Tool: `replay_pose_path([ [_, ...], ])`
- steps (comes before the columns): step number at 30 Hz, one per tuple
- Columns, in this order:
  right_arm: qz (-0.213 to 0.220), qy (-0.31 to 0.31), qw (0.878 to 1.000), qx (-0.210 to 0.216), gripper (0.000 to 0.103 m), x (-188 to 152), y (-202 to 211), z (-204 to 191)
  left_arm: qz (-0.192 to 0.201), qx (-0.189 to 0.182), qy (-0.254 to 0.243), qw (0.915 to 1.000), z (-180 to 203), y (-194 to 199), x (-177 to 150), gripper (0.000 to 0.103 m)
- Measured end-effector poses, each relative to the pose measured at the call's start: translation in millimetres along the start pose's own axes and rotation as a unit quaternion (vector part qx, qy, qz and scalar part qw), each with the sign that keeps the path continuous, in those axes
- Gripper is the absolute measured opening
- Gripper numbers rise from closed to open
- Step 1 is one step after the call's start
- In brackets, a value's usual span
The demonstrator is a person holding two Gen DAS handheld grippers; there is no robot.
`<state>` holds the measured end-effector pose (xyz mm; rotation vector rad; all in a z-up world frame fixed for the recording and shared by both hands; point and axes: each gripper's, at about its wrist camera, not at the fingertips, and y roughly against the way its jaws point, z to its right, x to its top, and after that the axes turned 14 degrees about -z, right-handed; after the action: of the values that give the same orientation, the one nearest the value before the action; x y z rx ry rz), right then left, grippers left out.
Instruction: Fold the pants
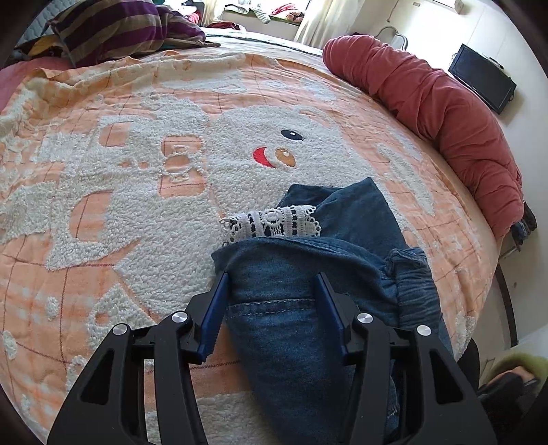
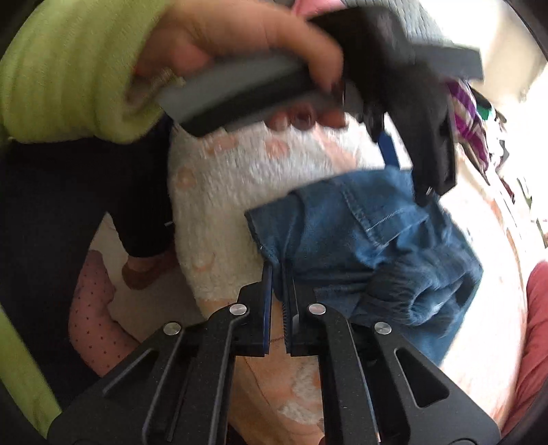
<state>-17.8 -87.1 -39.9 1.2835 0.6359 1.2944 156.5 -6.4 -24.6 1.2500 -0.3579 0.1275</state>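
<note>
The blue denim pants (image 1: 291, 308) lie folded on the orange and white bedspread (image 1: 137, 171), a white lace trim (image 1: 274, 222) showing at the fold. My left gripper (image 1: 272, 277) is open, its blue fingers either side of the folded denim, pressing down over it. In the right wrist view my right gripper (image 2: 279, 270) is shut on an edge of the pants (image 2: 359, 239) near their corner. The left gripper's body (image 2: 421, 137) and the hand holding it (image 2: 239, 34) hang over the pants there.
A rolled red quilt (image 1: 445, 113) lies along the bed's far right edge. A striped purple cushion (image 1: 120, 30) sits at the back left. A black screen (image 1: 479, 78) leans on the wall. The person's dark legs (image 2: 85, 205) stand at the bed's side.
</note>
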Motion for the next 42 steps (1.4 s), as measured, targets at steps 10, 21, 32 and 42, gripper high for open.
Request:
replay_pose_path([
  [10,0.043,-0.095,0.993,0.047,0.015,-14.8,27.8,14.3,0.011,0.01,-0.016,0.9998,4.3,7.2,-2.9,0.05],
  [21,0.078,-0.133,0.986,0.069,0.032,-12.3,50.4,13.5,0.026,0.007,-0.026,0.9993,7.9,19.5,-12.1,0.05],
  [32,0.13,-0.213,0.967,0.044,0.05,-25.8,86.5,52.9,0.064,0.028,-0.049,0.9963,22.4,50.5,-32.5,0.077],
  [42,0.161,-0.279,0.947,-0.002,0.068,-41.6,110.2,92.4,0.075,0.051,-0.04,0.995,15.9,61.4,-40.4,0.085],
])
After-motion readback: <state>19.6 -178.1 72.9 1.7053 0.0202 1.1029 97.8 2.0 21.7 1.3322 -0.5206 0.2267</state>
